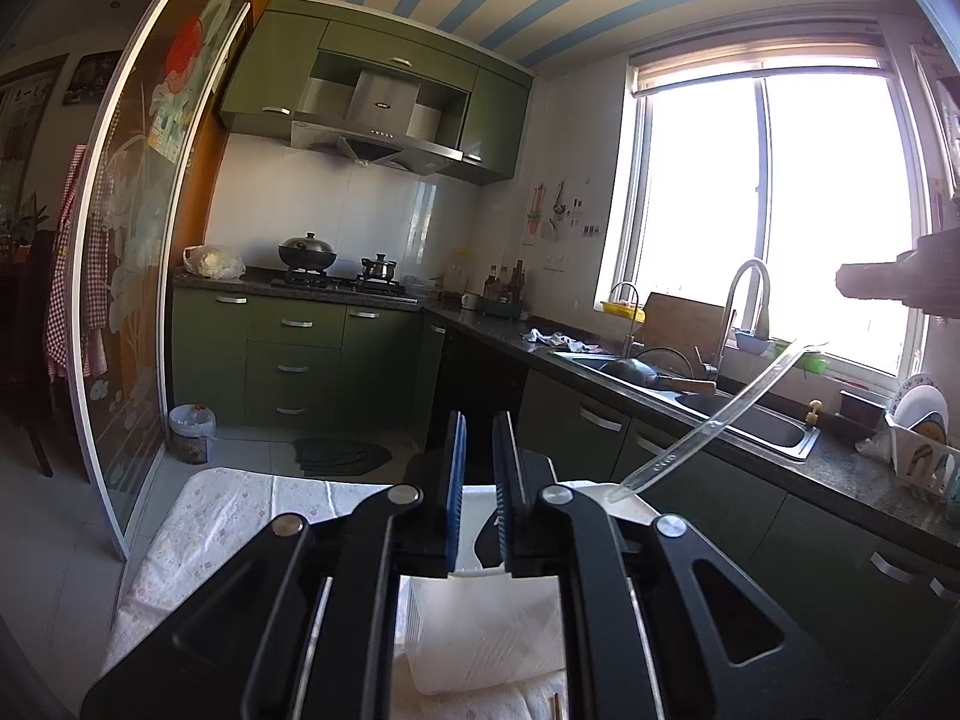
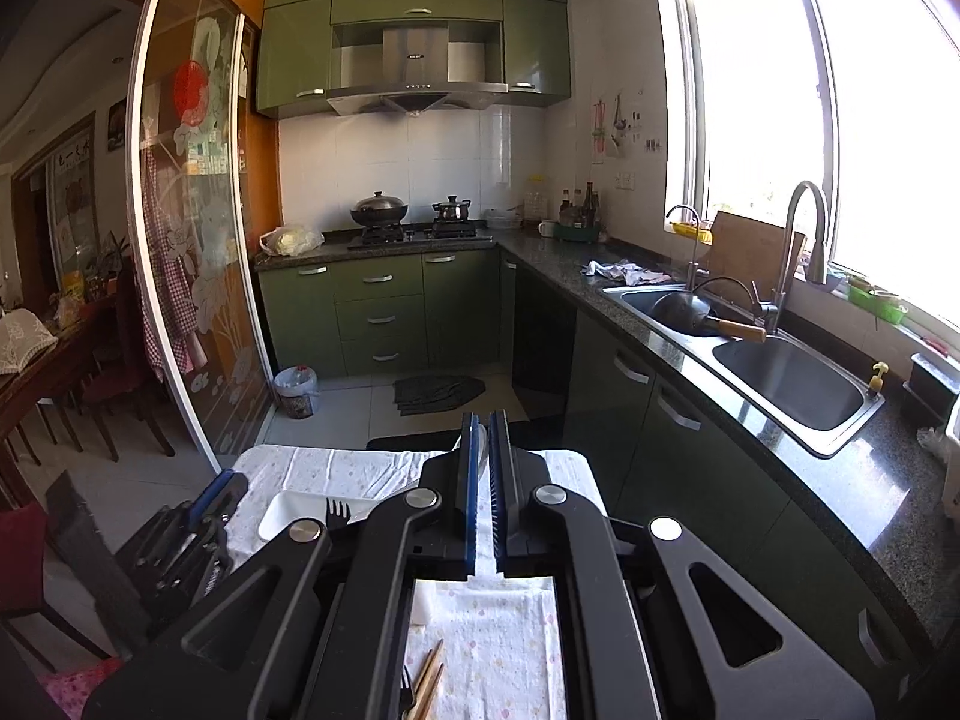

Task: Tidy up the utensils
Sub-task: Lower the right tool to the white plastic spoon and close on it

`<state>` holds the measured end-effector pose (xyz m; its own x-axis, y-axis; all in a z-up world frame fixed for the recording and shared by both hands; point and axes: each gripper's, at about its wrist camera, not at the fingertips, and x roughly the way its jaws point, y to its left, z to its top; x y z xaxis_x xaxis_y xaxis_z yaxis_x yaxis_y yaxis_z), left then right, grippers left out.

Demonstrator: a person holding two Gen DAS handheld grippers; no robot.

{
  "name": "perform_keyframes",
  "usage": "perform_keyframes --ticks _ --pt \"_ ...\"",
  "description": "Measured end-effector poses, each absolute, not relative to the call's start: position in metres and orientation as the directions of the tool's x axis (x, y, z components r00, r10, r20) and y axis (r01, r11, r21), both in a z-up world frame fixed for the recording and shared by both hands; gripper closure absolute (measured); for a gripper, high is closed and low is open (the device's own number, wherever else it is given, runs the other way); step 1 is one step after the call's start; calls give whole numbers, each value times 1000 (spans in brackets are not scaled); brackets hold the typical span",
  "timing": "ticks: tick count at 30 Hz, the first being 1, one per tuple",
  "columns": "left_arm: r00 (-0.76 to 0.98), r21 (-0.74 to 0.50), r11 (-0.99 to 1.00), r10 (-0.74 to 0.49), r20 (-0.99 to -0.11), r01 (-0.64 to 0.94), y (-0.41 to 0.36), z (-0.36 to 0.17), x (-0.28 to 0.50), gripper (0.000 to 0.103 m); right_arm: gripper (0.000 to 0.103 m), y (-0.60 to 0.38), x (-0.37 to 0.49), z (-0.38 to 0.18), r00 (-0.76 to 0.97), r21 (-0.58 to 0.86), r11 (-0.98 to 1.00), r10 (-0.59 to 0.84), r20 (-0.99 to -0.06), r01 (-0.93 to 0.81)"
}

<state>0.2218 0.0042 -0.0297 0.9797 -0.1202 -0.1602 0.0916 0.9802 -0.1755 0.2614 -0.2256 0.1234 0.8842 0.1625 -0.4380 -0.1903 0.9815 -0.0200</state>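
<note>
My right gripper (image 2: 482, 438) is shut on a clear plastic utensil; its end shows between the pads (image 2: 480, 444). In the left wrist view the same clear utensil (image 1: 720, 414) slants up to the right gripper (image 1: 888, 282) at the right edge, high above the table. My left gripper (image 1: 480, 438) is slightly open and empty above a white tray (image 1: 474, 516). In the right wrist view the white tray (image 2: 282, 510) holds a black fork (image 2: 337, 513), and the left gripper (image 2: 204, 516) sits at its left. Wooden chopsticks (image 2: 429, 681) lie on the floral cloth (image 2: 498, 648).
A paper towel roll (image 1: 486, 630) lies below the left gripper. The small table (image 2: 312, 468) stands in a kitchen with green cabinets (image 2: 384, 312), a counter with a double sink (image 2: 792, 378) on the right, a dish rack (image 1: 918, 450) and a bin (image 2: 295, 390) on the floor.
</note>
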Motion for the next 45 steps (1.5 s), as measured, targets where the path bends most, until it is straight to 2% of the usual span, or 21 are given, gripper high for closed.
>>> perform_keyframes --ticks 3,6,10,12,13,14,19,22,26,28,34,41,45 --pt "971 -180 979 -129 -203 93 8 -25 199 86 99 -203 287 104 854 -83 976 135 -503 -203" --pt "949 -200 975 -148 -279 94 11 -27 180 83 99 -180 305 77 819 -110 965 138 -558 -238" --pt "897 -219 973 -164 -411 78 8 -36 164 74 98 -160 319 46 776 -118 954 149 -613 -276" --pt "851 -239 968 -189 -490 77 4 -44 161 69 84 -156 319 35 750 -96 949 172 -638 -299" --pt "825 -259 963 -205 -527 74 2 -48 160 68 68 -158 316 32 752 -89 950 176 -635 -298" --pt "797 -283 956 -226 -560 73 1 -54 159 67 65 -160 311 32 757 -82 951 184 -626 -299" --pt "646 -373 925 -325 -691 66 -16 -87 164 66 65 -187 264 39 764 -31 938 261 -590 -345" --pt "615 -373 926 -327 -717 58 -29 -100 164 66 65 -205 253 20 661 36 909 329 -675 -416" --pt "624 -380 924 -318 -714 37 -31 -99 164 66 65 -210 252 -50 414 162 846 405 -816 -508" --pt "638 -367 930 -304 -707 36 -30 -92 162 67 65 -206 253 -89 307 212 828 412 -858 -519" --pt "671 -325 944 -271 -690 46 -30 -74 157 66 70 -199 251 -156 182 307 811 443 -878 -498" --pt "658 -319 946 -274 -702 53 -32 -77 161 66 78 -188 249 -164 186 313 809 452 -872 -498" --pt "657 -317 947 -271 -703 52 -31 -78 162 66 78 -189 245 -148 269 258 832 426 -864 -491"
